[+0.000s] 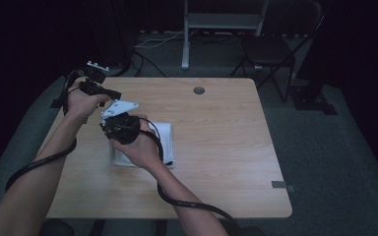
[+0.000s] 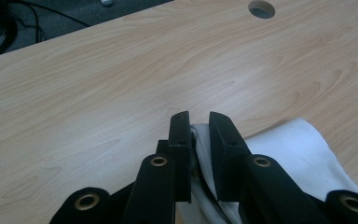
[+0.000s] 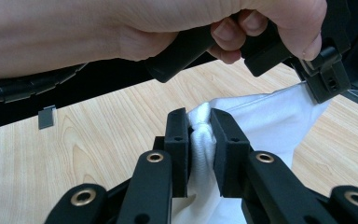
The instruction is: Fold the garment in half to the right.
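Left gripper (image 1: 109, 93) sits at far left of the high view, held up over the left-rear part of the tabletop (image 1: 216, 147); in the left gripper view its gripper (image 2: 199, 122) has both black jaws pinched onto a bunched fold of the white cloth (image 2: 298, 149), cloth squeezed between the pads and trailing off to the right and down onto the wood. Left hand (image 1: 81, 105) wraps the handle, black cable looping back along the forearm. Just right of it, right gripper (image 1: 120, 125) with grey three-cornered plate on top, close beside the left one, right hand (image 1: 140, 147) over the cloth (image 1: 165, 142), which lies partly on the tabletop left of centre. Right gripper view: gripper (image 3: 200, 120) jaws clamped on a gathered white cloth edge (image 3: 261, 121), fabric stretched up toward the other gripper at upper right, where the other hand (image 3: 177, 23) grips its handle. Round cable hole (image 1: 199, 90) at rear centre of tabletop, small grey tag (image 1: 278, 184) near right front edge, folding chair (image 1: 270, 49) behind on the floor.
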